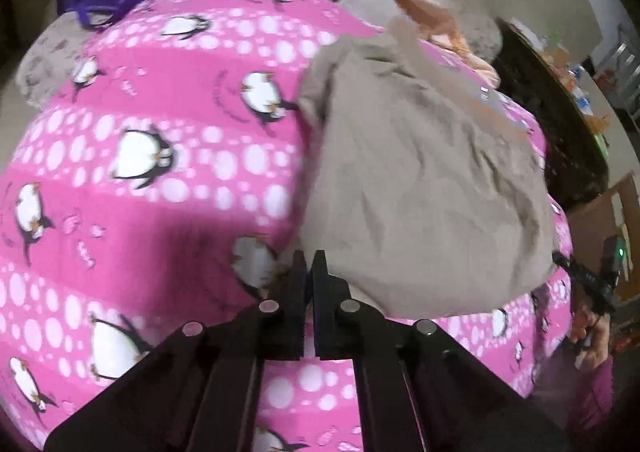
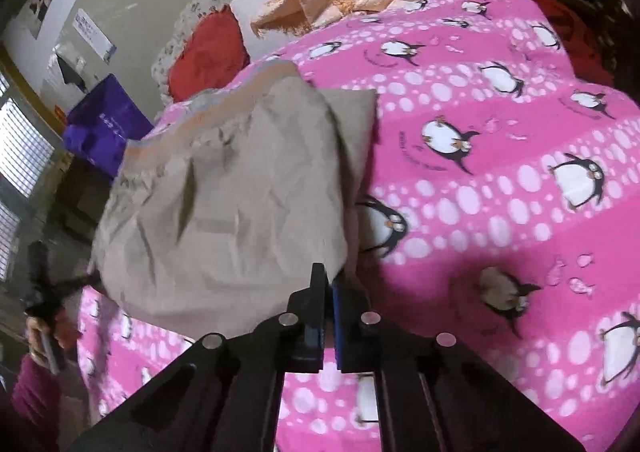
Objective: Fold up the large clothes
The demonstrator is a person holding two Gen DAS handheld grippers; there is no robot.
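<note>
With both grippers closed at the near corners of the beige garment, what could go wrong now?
1. The left gripper fingers meet right where the beige garment ends on the pink penguin blanket, so lifting may drag the blanket too.
2. The right gripper seems to pinch only the garment's edge; it may slip.
3. The garment is wrinkled, so the fold may come out uneven.

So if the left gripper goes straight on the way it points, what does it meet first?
Probably the beige garment: the left gripper is shut at its near edge, where the garment lies on the pink penguin blanket. Depth is unclear.
</note>
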